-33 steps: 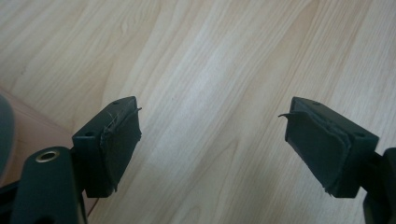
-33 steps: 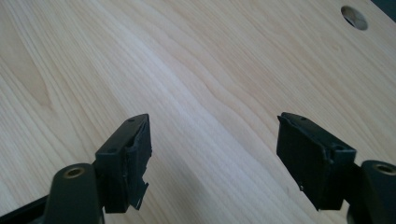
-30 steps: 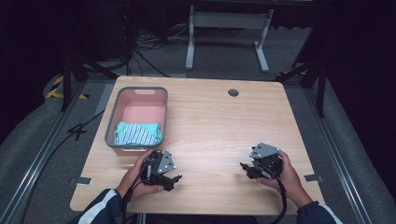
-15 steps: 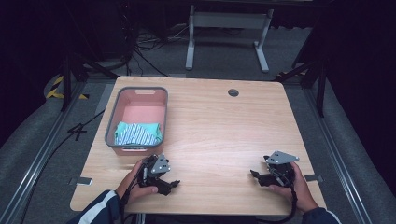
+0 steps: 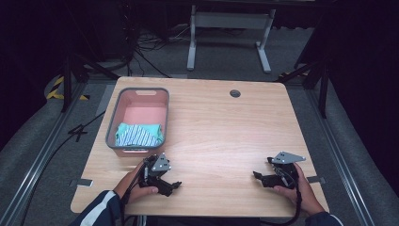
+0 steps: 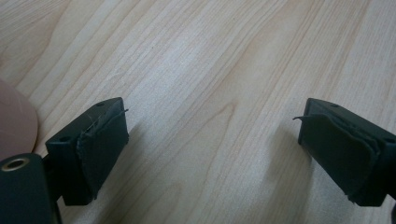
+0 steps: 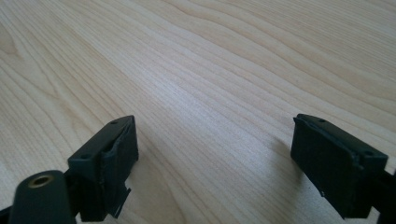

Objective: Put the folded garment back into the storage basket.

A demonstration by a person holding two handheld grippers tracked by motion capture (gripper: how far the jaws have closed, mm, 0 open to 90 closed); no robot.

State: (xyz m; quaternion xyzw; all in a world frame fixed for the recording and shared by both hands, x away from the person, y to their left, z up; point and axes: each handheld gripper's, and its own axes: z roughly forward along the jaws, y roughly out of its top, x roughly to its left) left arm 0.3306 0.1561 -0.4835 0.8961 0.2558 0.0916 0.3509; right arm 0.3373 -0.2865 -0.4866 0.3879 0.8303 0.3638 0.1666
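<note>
I have both grippers low over the near edge of the table [image 5: 226, 122], and both are empty. The left gripper [image 5: 175, 185] sits just in front of the basket [image 5: 114, 123], its jaws wide apart over bare wood in the left gripper view, with a pink curve of the basket's wall [image 6: 14, 122] at the left edge. The right gripper [image 5: 256, 176] is well apart from it, near the right corner, its jaws also wide apart over bare wood in the right gripper view.

The thing nearest my left gripper is the cloth [image 5: 139, 134], a folded teal-and-white striped piece lying in the near end of the basket, against the front wall.

I judge the step in hand to be a reach for that cloth. To do it well I would lift the left gripper clear of the basket's front rim, come down from above instead of over the wall at a slant, and close on a raised fold, not on the flat.

The cloth's long axis runs across the basket, left to right. The basket's own long axis runs away from me. The stripes slant, and I cannot tell which edge is the open one.
</note>
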